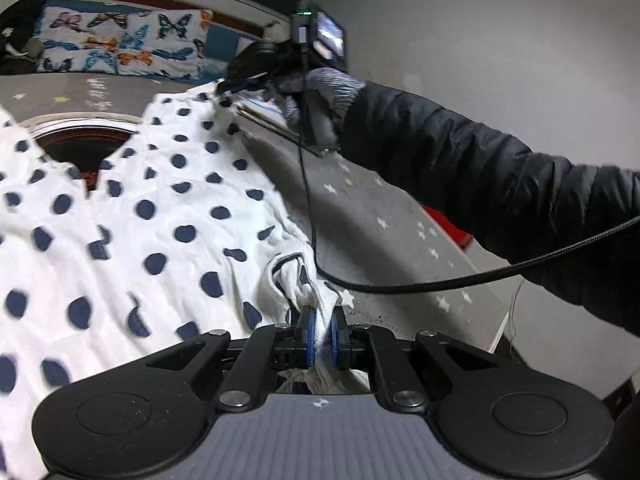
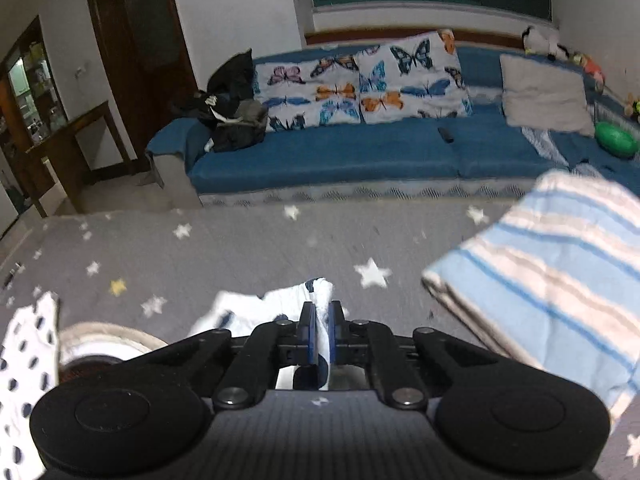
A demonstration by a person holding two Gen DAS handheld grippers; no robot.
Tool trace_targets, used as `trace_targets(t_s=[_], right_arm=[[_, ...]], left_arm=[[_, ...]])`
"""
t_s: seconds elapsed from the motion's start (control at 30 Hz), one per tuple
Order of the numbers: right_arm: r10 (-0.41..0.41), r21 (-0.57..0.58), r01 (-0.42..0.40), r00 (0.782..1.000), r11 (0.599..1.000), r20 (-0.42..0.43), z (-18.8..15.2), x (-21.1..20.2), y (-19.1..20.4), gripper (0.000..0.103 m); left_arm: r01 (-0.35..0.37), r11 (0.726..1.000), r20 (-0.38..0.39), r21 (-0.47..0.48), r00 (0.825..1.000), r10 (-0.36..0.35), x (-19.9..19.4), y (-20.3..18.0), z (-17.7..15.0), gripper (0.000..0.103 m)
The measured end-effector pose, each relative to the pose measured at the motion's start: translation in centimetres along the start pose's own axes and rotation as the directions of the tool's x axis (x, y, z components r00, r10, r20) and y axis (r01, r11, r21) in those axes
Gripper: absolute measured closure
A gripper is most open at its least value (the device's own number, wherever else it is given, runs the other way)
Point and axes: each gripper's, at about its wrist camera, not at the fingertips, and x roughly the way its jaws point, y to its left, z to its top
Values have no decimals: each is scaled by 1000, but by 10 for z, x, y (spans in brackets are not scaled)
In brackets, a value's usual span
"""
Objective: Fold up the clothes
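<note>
A white garment with dark blue dots (image 1: 132,216) lies spread over the grey star-print surface (image 1: 384,216) in the left wrist view. My left gripper (image 1: 323,334) is shut on a bunched corner of it near the garment's right edge. In the same view my right gripper (image 1: 230,89) shows at the garment's far corner, held by a person's gloved hand (image 1: 320,92) with a black sleeve. In the right wrist view my right gripper (image 2: 322,334) is shut on a fold of the dotted garment (image 2: 256,306). More of that cloth (image 2: 24,364) shows at the lower left.
A folded blue-and-white striped towel (image 2: 552,280) lies to the right on the star-print surface (image 2: 240,252). A round dark opening with a pale rim (image 1: 86,144) sits under the garment. A blue sofa (image 2: 360,152) with butterfly pillows (image 2: 360,84) stands beyond. A black cable (image 1: 480,272) crosses the surface.
</note>
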Motion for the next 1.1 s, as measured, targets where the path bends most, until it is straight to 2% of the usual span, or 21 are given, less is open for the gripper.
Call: trace_targets(t_s=[0.2,0.3,0.57,0.87,1.1], right_arm=[[8,-47,-6,998,999,55,30,-32,46,98],[28,-86,-21,996,996,79,44,-43,84,98],[67,-185,-51,995,981,78,58,-30,193,98],[124,-333,-112,992,936,15,35,9,324,98],[158,-406,-167,986,898,-56,1,31,392,97]], left_arm=[[-9,996,101,-90,995,18,-47,11,-15,94],[-10,990,147,-138,989,31,-70,18,-24,94],[-12,970,241,-241,968,72,-123,36,-49,95],[-29,946,257,-323,959,117,-150,58,-68,95],[-30,927,258,-373,957,135,-155,69,-85,94]])
